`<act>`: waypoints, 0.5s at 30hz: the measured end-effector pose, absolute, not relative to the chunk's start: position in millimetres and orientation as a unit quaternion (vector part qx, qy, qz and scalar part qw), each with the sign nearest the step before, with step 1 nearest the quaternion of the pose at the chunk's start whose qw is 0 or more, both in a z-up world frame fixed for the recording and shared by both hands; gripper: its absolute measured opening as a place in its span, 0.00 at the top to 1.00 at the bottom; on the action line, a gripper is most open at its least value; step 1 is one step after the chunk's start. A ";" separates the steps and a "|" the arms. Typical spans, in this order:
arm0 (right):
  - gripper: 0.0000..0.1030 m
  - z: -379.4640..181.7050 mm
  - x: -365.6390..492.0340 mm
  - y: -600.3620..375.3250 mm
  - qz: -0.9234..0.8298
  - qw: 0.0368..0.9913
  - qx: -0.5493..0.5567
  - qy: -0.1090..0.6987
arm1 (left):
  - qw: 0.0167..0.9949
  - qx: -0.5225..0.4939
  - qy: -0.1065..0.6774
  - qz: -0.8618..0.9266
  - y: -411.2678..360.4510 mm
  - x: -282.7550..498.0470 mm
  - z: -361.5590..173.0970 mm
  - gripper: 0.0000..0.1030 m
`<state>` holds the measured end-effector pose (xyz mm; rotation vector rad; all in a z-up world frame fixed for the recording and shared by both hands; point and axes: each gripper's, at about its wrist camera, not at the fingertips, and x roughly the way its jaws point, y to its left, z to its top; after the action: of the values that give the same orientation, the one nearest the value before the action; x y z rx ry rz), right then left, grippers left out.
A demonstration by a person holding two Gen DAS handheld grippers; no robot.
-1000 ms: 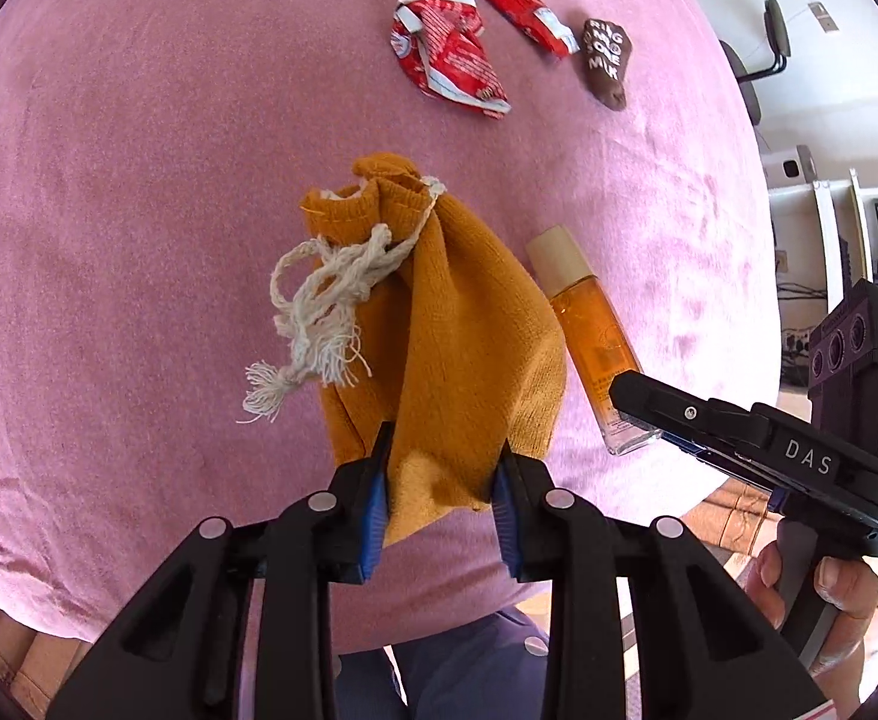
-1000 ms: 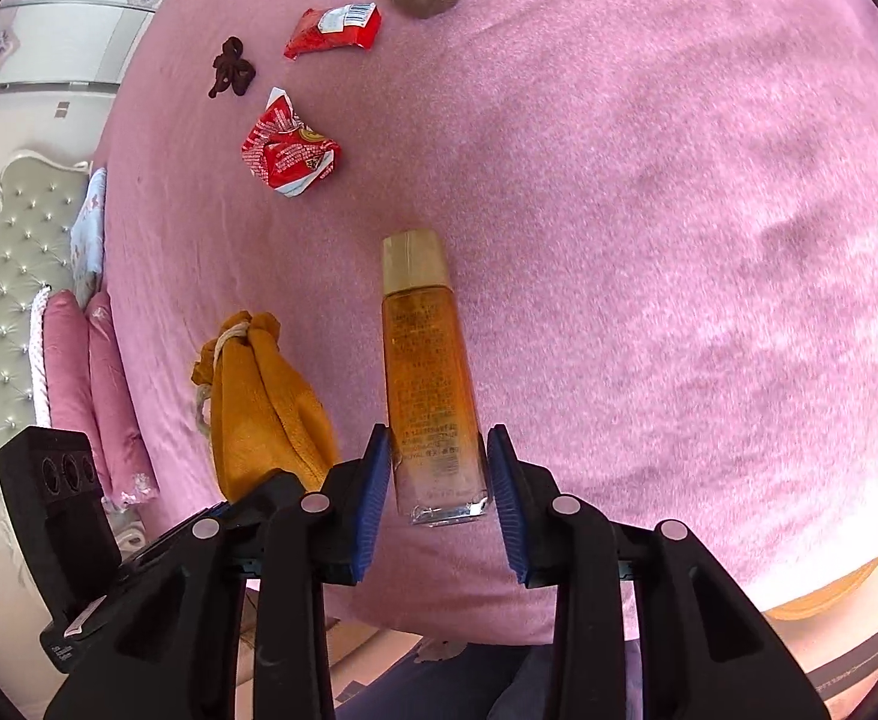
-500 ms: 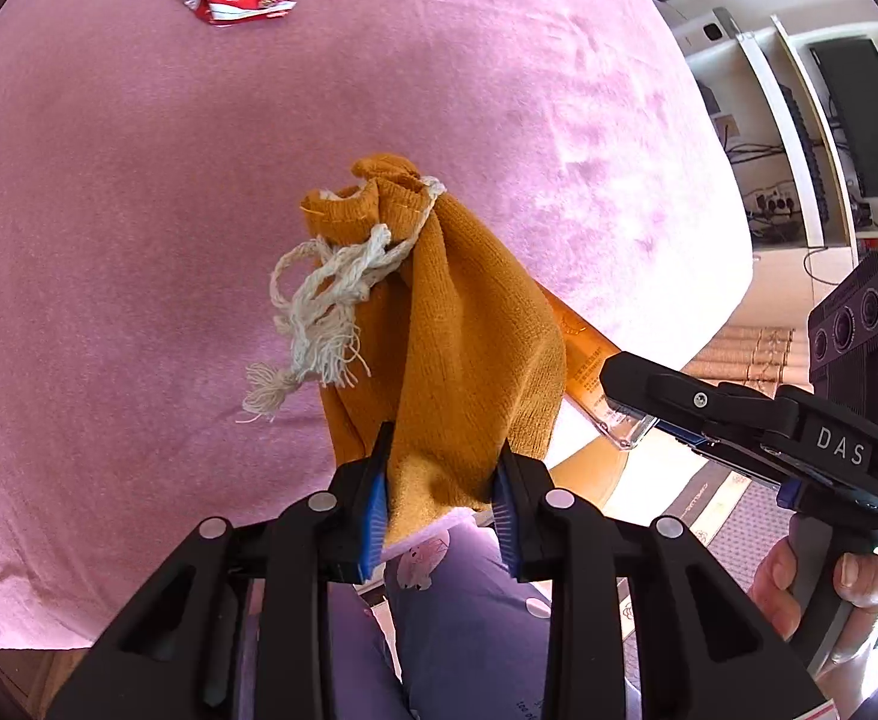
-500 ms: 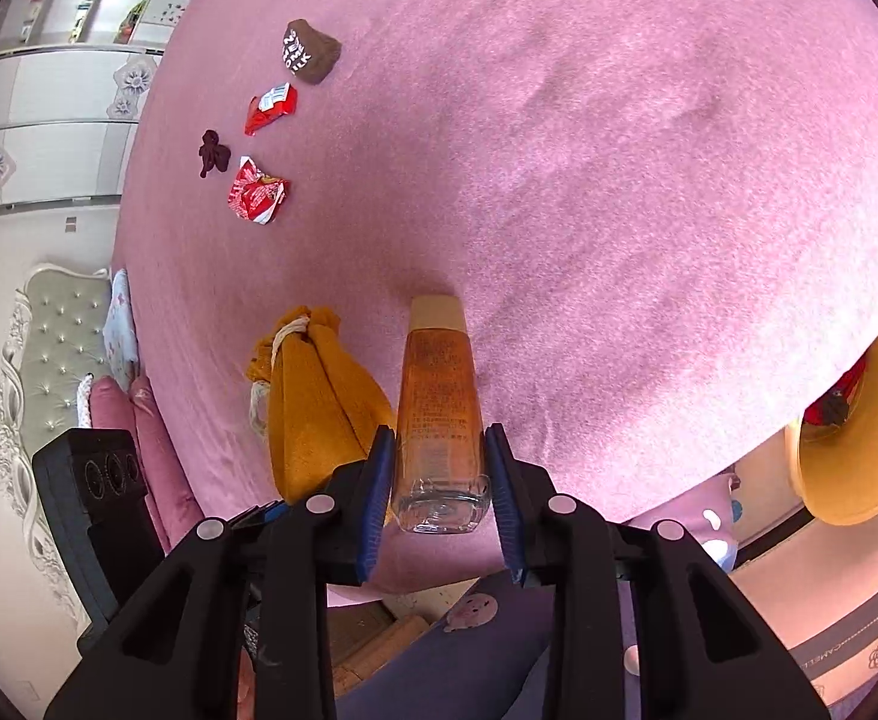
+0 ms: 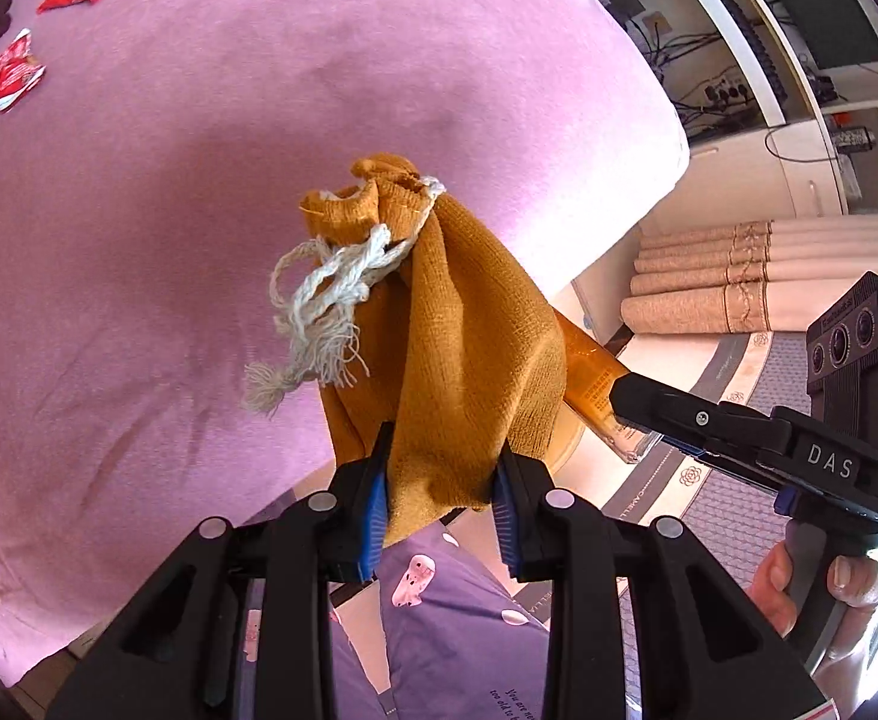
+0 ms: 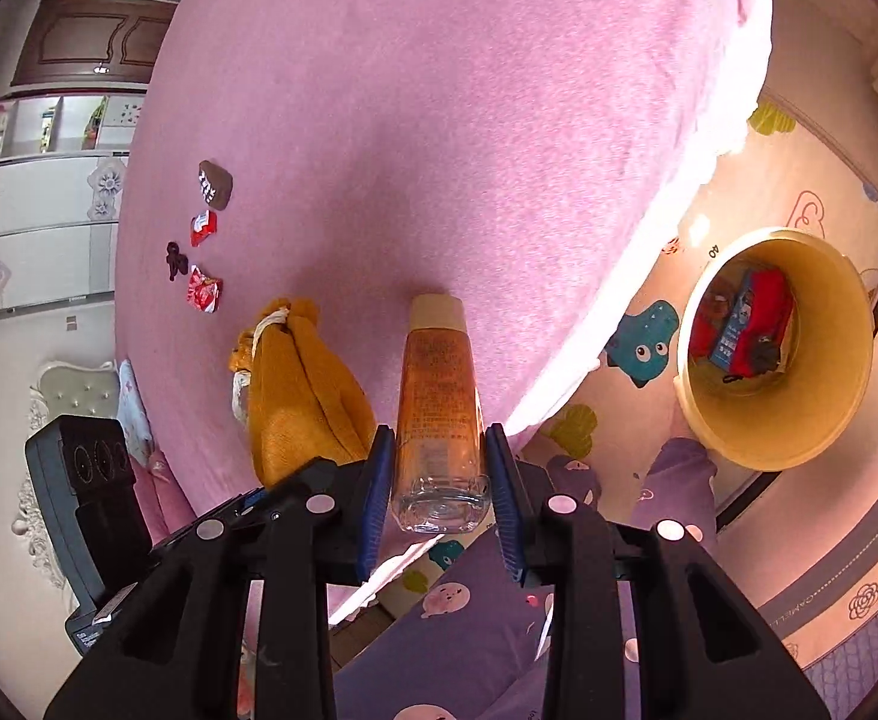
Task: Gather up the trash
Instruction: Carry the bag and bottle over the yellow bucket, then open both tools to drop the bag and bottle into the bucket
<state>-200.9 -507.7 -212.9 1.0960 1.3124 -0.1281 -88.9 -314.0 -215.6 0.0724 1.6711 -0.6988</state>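
My left gripper [image 5: 439, 480] is shut on a mustard drawstring pouch [image 5: 457, 324] with a frayed white cord, held up above the pink bed [image 5: 198, 180]. The pouch also shows in the right wrist view [image 6: 300, 390]. My right gripper [image 6: 439, 480] is shut on an orange bottle [image 6: 439, 396] with a beige cap, held in the air near the bed's edge. In the left wrist view the bottle [image 5: 601, 390] pokes out behind the pouch. A yellow bin [image 6: 781, 348] on the floor at the right holds red trash.
Red wrappers [image 6: 203, 288] [image 6: 203, 227], a brown wrapper [image 6: 215, 183] and a dark scrap [image 6: 176, 258] lie on the far bed. Red wrappers [image 5: 12, 69] show in the left wrist view too. Rolled mats [image 5: 739, 276] and a patterned floor mat [image 6: 799, 540] lie beside the bed.
Both grippers have lifted and pulled back from the bed with the pouch and bottle. The views have swung right, and the bed's edge, floor and yellow bin have come into sight.
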 end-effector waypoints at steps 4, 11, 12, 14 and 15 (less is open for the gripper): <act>0.70 -212.6 -244.7 -546.6 -0.092 0.653 0.501 0.561 | 0.599 0.063 0.725 -0.335 -363.0 -121.0 -215.6 0.71; 0.70 -218.8 -326.7 -601.5 -0.155 0.636 0.541 0.528 | 0.564 0.121 0.721 -0.384 -429.2 -174.6 -222.1 0.71; 0.70 -220.1 -336.9 -606.9 -0.164 0.633 0.547 0.523 | 0.559 0.130 0.720 -0.390 -438.7 -181.0 -223.7 0.71; 0.70 -224.1 -357.3 -617.8 -0.178 0.627 0.558 0.514 | 0.548 0.147 0.720 -0.400 -453.4 -194.4 -227.7 0.71; 0.70 -226.4 -366.5 -622.8 -0.184 0.624 0.562 0.510 | 0.543 0.155 0.720 -0.403 -460.3 -200.9 -230.1 0.71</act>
<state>-366.5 -622.8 -226.4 1.2910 1.1717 -0.4236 -200.9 -460.3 -230.1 0.3689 1.7106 -0.9572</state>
